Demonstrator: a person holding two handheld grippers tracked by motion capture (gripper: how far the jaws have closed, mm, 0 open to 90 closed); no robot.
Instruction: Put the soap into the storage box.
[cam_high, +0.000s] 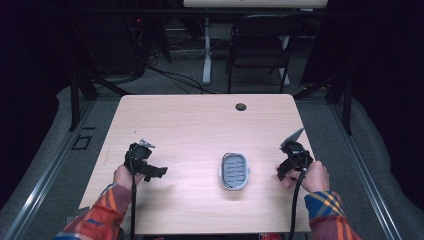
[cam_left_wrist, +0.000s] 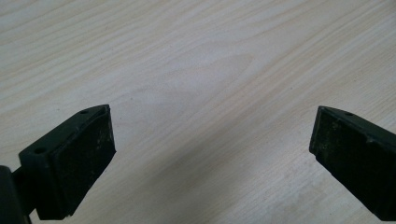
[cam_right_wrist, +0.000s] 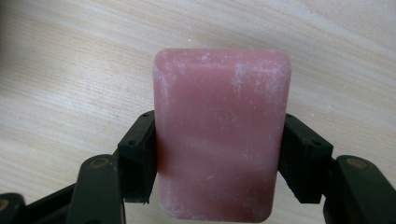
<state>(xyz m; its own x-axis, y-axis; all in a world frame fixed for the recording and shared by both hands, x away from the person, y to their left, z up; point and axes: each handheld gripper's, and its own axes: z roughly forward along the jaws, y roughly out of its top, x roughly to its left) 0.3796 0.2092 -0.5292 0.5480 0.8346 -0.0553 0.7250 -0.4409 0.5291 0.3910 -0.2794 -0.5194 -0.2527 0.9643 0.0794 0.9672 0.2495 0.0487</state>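
So on the left side, the left claw (cam_high: 146, 169) is parked low over the bare desk (cam_high: 190, 125) with its jaws wide apart and nothing between them. It's not needed for this bit and is best kept out of the way.

In the middle sits the soap dish (cam_high: 234, 171), grey-rimmed with a slotted bottom, empty and well apart from both claws.

Over at the right edge, the right claw (cam_right_wrist: 219, 154) is clamped on the pink soap bar (cam_right_wrist: 222, 140), pads squeezed against its two long sides.

Looks like the bar is meant to be carried left to the dish. It should be kept level, lined up lengthwise with the tray, lowered inside the rim, and only let go once it's resting.
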